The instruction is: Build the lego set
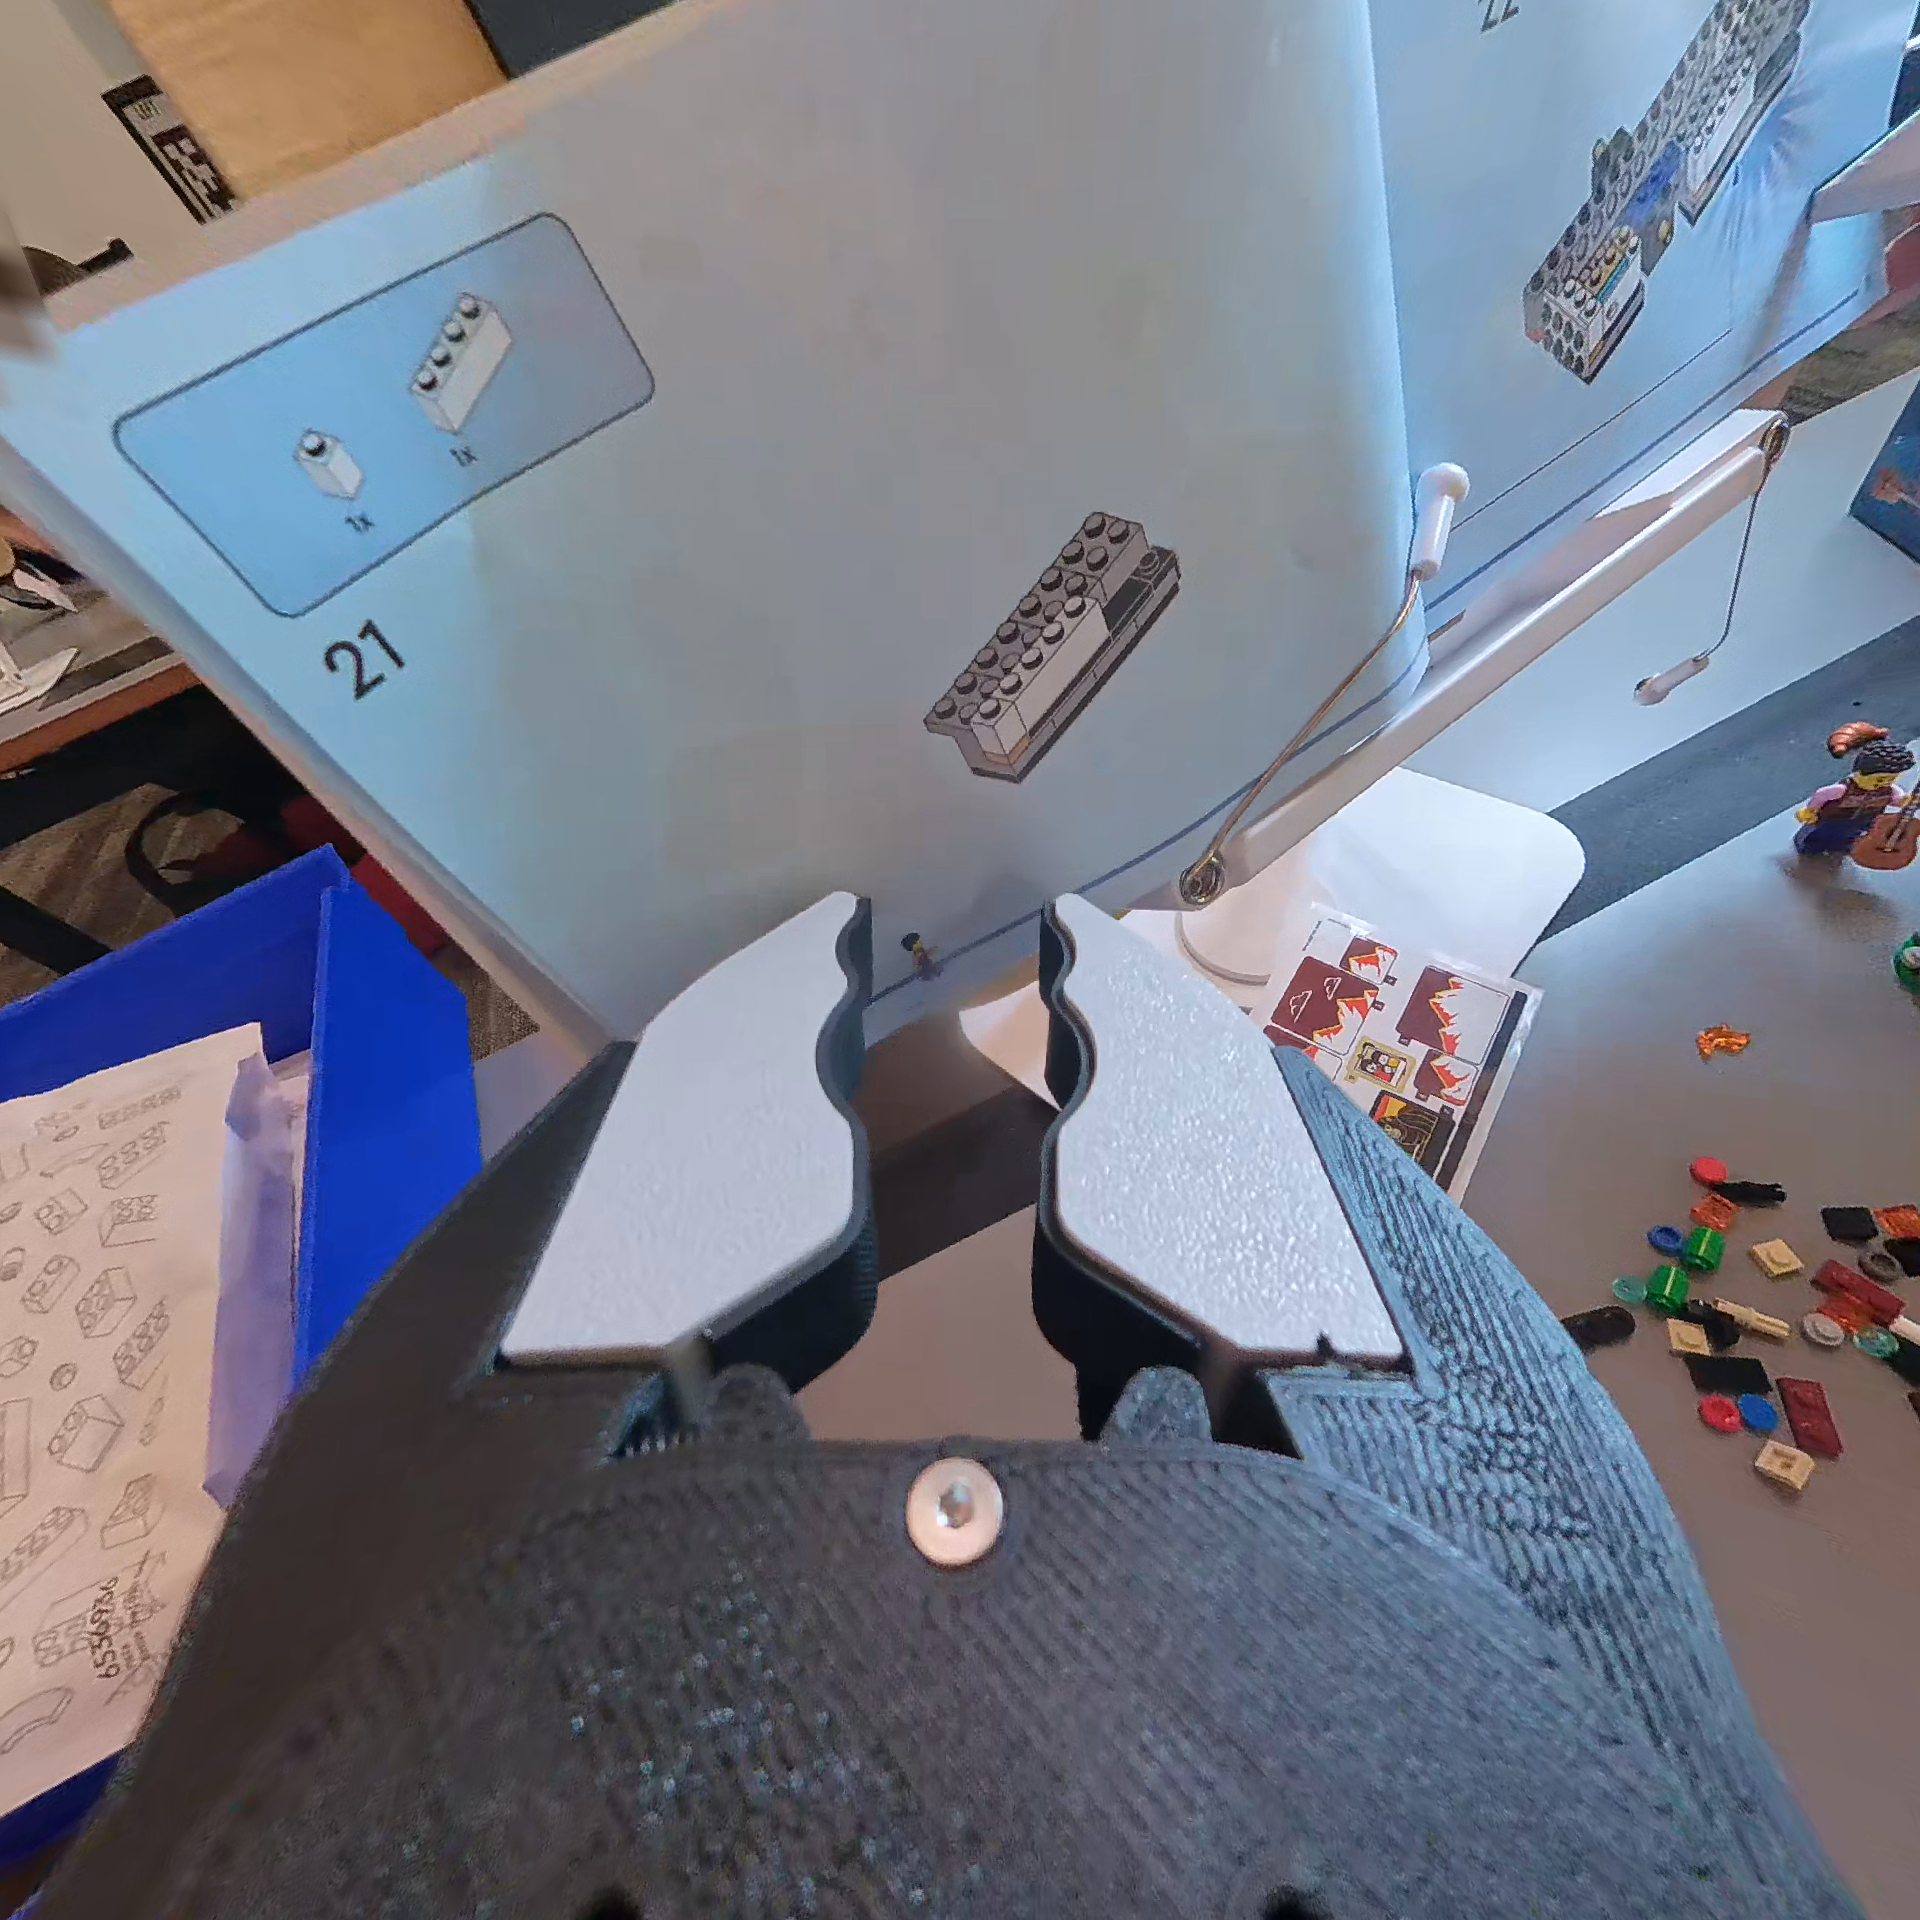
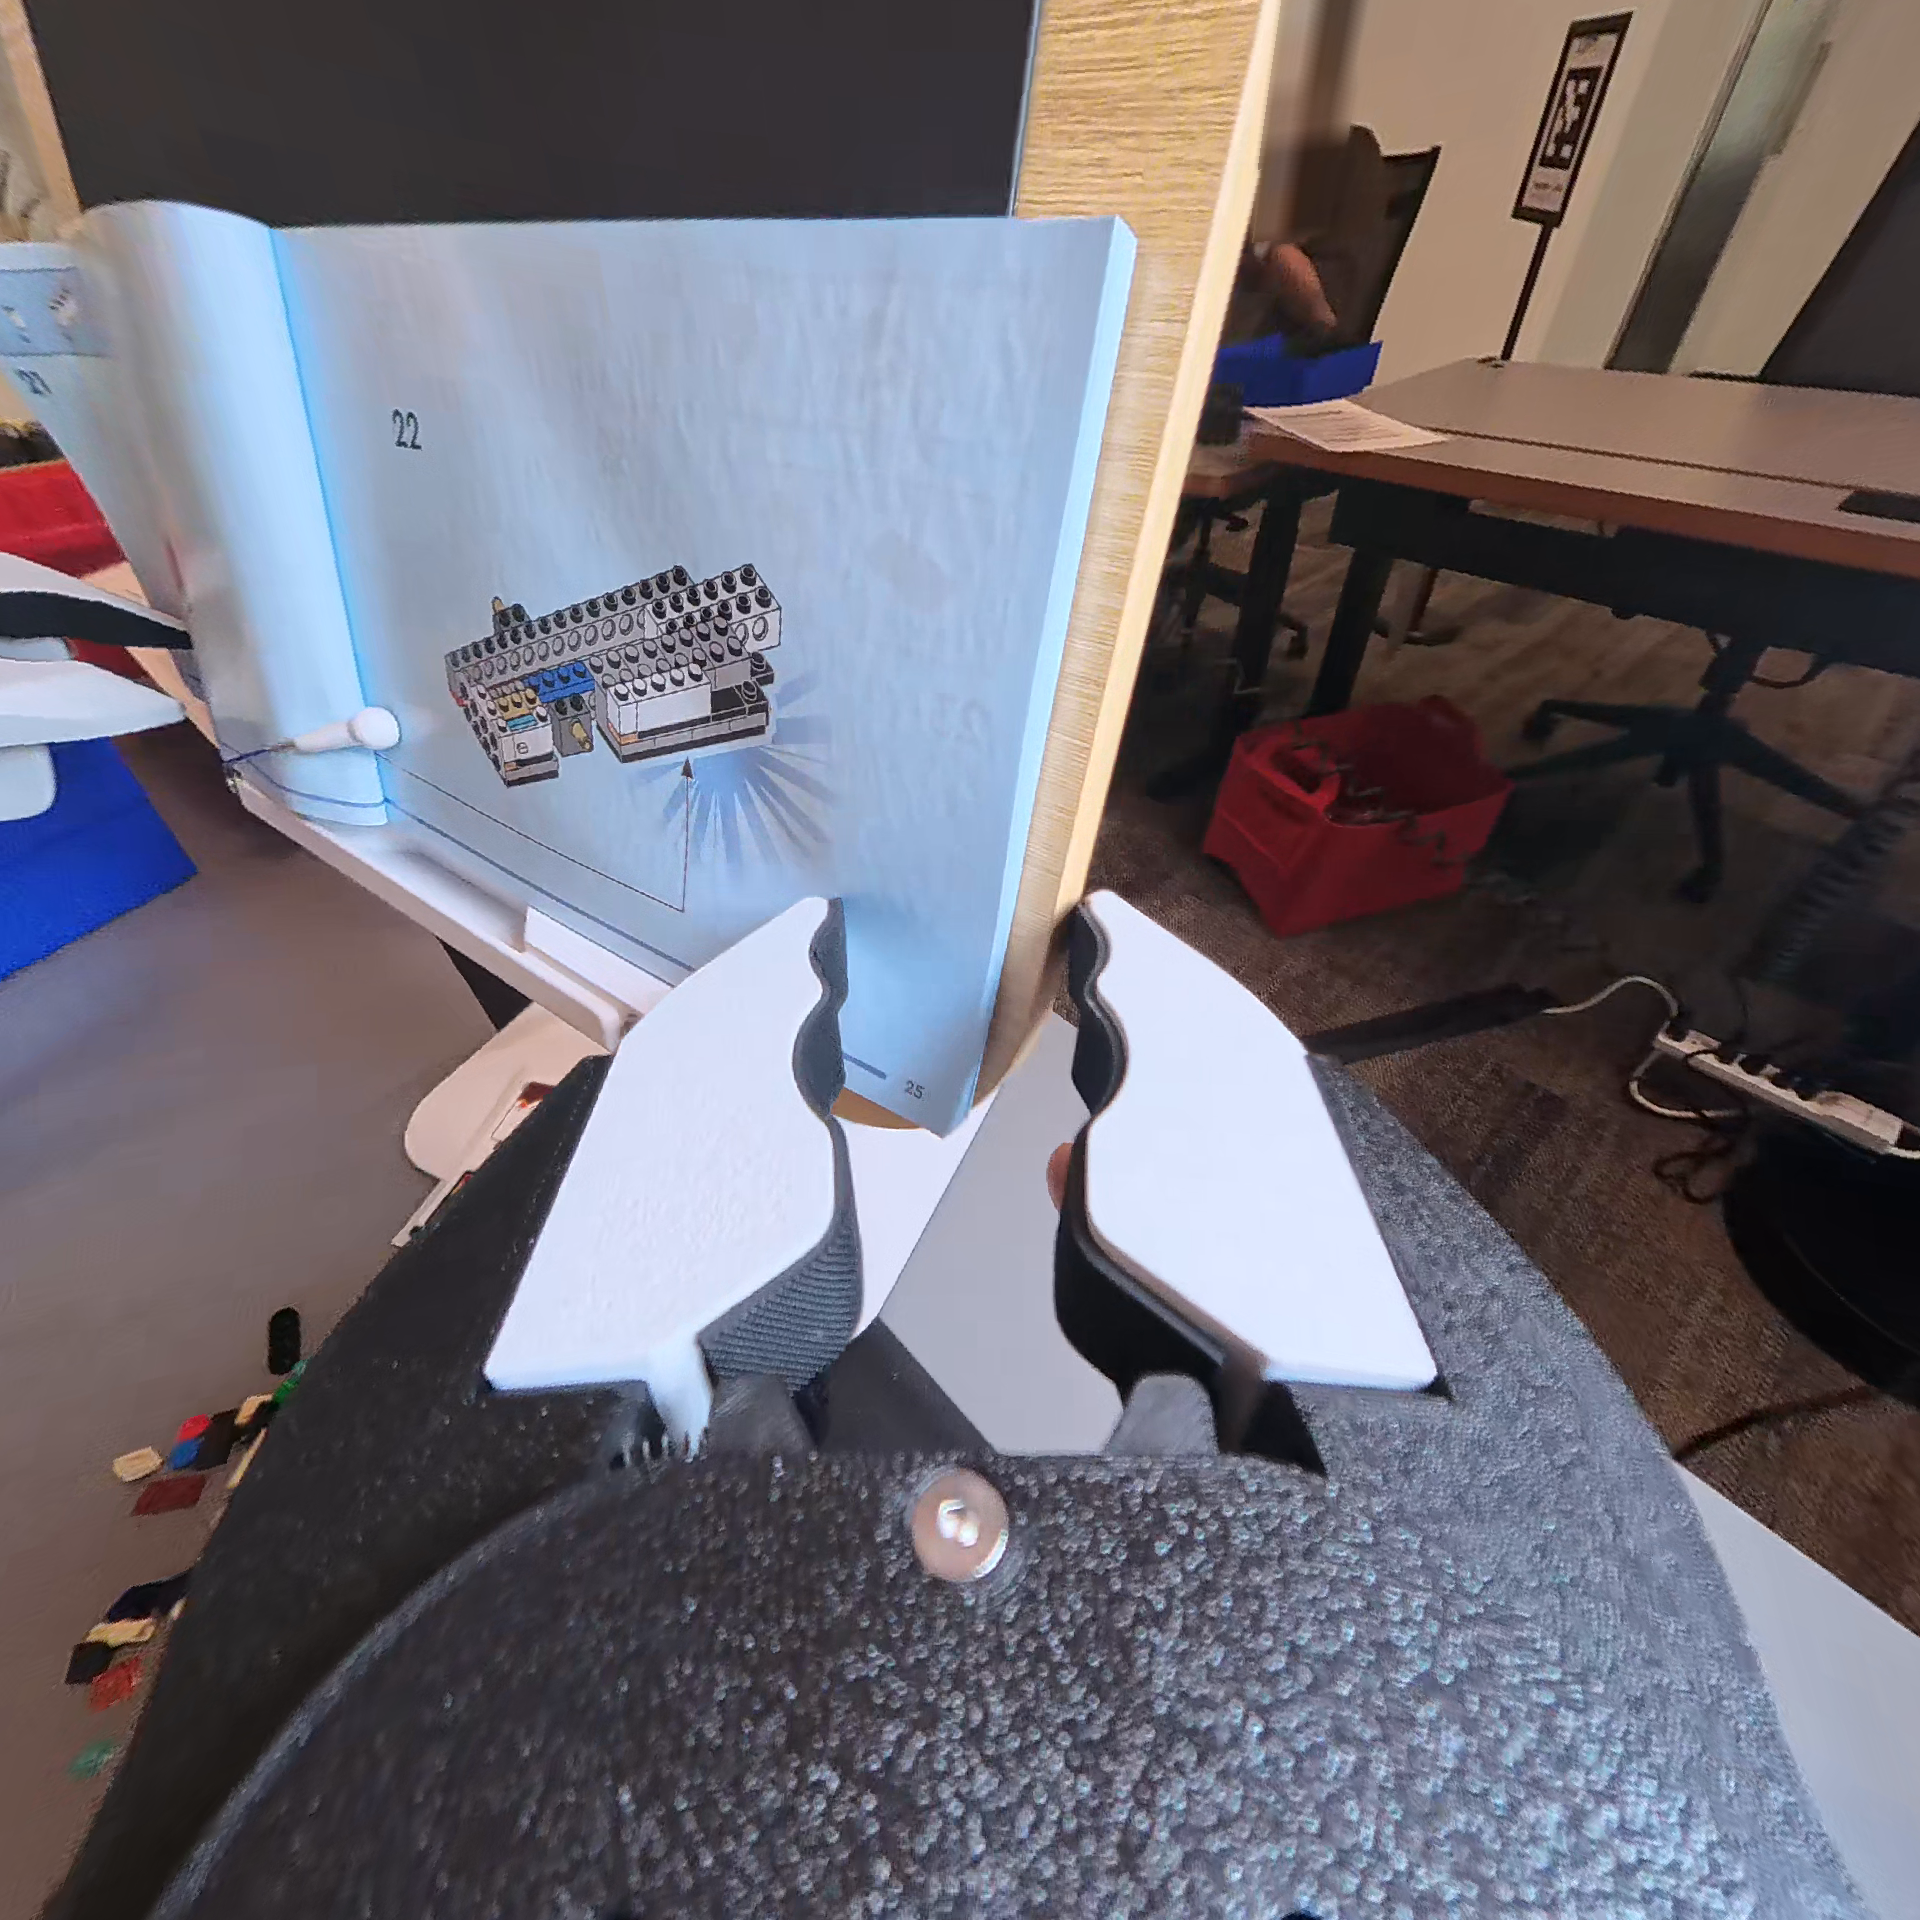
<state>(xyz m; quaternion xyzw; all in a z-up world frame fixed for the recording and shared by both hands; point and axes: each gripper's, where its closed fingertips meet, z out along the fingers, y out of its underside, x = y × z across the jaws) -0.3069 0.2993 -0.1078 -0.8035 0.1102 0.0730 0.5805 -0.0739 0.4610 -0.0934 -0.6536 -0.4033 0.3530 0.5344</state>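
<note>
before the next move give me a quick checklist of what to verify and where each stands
1. Left gripper empty, fingers apart: ok.
2. Right gripper empty, fingers apart: ok.
3. Instruction booklet open on its white stand, build step pictures readable: ok.
4. Page clip holding the booklet open: ok.
5. Loose lego pieces spread on the table in view: ok; whether the white bricks for this step are among them: cannot tell.
6. Partly built model located: cannot tell, it shows in neither view.
</note>
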